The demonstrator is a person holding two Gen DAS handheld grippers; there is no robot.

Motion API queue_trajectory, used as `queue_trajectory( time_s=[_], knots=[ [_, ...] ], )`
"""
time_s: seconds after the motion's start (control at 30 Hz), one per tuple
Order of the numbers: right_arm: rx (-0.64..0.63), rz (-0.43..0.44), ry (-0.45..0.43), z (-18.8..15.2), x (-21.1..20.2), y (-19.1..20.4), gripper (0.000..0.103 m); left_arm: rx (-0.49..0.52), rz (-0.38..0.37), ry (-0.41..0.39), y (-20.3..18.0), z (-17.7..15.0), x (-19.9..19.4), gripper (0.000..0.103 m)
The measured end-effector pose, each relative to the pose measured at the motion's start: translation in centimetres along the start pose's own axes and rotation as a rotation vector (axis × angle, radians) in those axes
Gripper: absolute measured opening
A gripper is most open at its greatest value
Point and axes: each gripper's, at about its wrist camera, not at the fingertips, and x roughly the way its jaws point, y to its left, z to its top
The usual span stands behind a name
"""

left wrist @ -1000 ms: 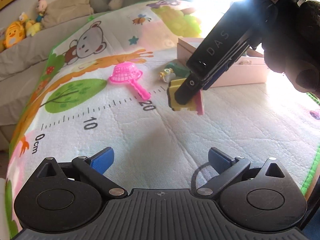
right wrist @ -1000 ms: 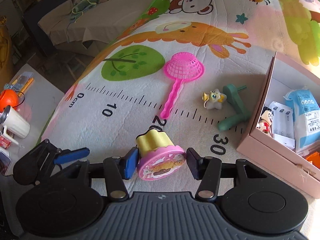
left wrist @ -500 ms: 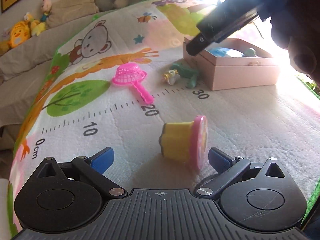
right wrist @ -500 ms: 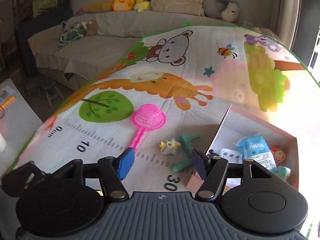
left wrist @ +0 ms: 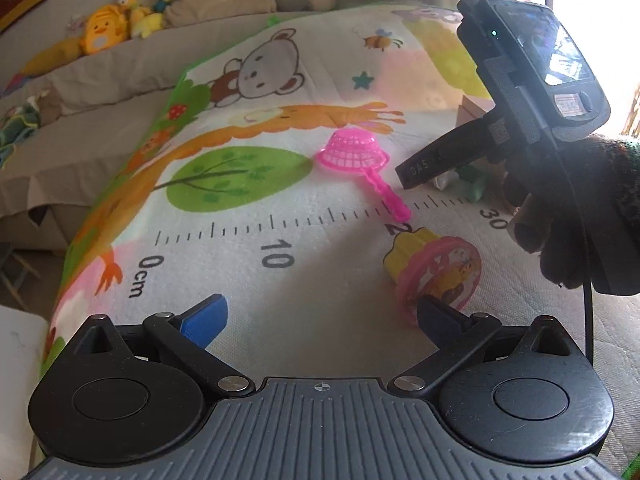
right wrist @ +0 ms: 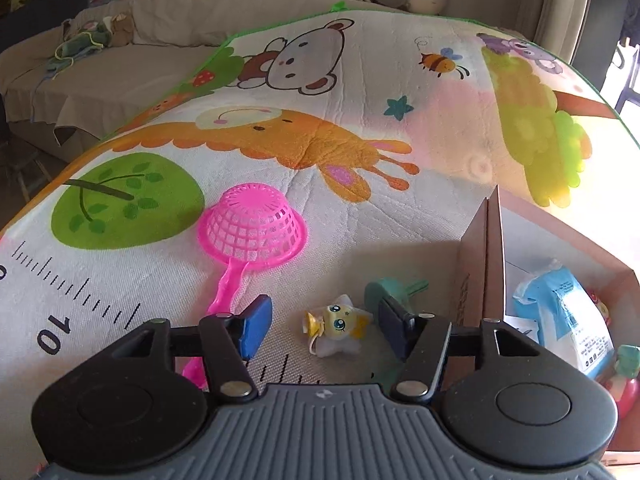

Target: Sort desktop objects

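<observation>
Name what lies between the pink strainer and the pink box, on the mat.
In the right wrist view, a small star-shaped toy and a teal plastic piece lie between the pink strainer and the pink box.

My play mat [right wrist: 400,208] carries everything here, printed with a bear, a giraffe, a green tree and a ruler. On it lie a pink toy strainer [right wrist: 256,236], a small star figure [right wrist: 340,324], a teal toy [right wrist: 384,290] just beside the star, and a yellow-and-pink cake toy [left wrist: 436,268] tipped on its side. My pink box [right wrist: 486,264] stands toward the mat's right edge.
</observation>
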Motion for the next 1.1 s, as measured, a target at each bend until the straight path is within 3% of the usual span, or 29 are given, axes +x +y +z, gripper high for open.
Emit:
queue_trajectory(
  time_s=[0.13,0.37,0.43,0.5,0.53,0.63,0.67,0.73,1.0,1.03,1.07,1.1],
  knots=[
    [-0.046,0.009,-0.004,-0.7,-0.7,0.1,0.04,-0.006,-0.01,0.011,-0.1,-0.2,-0.2,0.103],
    [-0.068,0.168,-0.024,-5.4,-7.6,-0.8,0.04,0.026,-0.012,0.01,-0.6,-0.4,-0.7,0.103],
    [-0.085,0.175,-0.027,-7.2,-9.4,-1.2,0.04,0.025,-0.01,0.017,-0.4,-0.6,-0.7,0.103],
    [-0.099,0.153,-0.051,-8.5,-11.1,-1.6,0.043,0.016,0.0,0.029,-0.1,-0.8,-0.6,0.103],
    [-0.096,0.161,-0.073,-8.9,-12.0,-1.8,0.05,0.011,0.008,0.032,0.1,-0.9,-0.6,0.103],
    [-0.087,0.245,-0.153,-10.0,-14.6,-1.4,0.07,-0.013,0.032,0.03,1.0,-0.9,-1.1,0.103],
    [-0.089,0.276,-0.172,-10.3,-15.1,-0.9,0.072,-0.022,0.04,0.028,1.4,-0.7,-1.2,0.103],
    [-0.126,0.314,-0.193,-10.5,-15.4,1.1,0.072,-0.037,0.058,0.019,2.0,-0.4,-1.5,0.103],
    [-0.213,0.278,-0.199,-9.5,-11.6,6.5,0.073,-0.073,0.122,-0.021,4.2,0.4,-3.0,0.103],
    [-0.22,0.268,-0.196,-9.4,-11.4,6.8,0.068,-0.076,0.125,-0.018,4.3,0.4,-3.0,0.103],
    [-0.227,0.258,-0.19,-9.2,-11.2,7.0,0.053,-0.078,0.127,-0.014,4.5,0.4,-3.0,0.103],
    [-0.226,0.255,-0.185,-9.1,-11.2,6.9,0.054,-0.08,0.129,-0.011,4.5,0.3,-2.9,0.103]
  ],
)
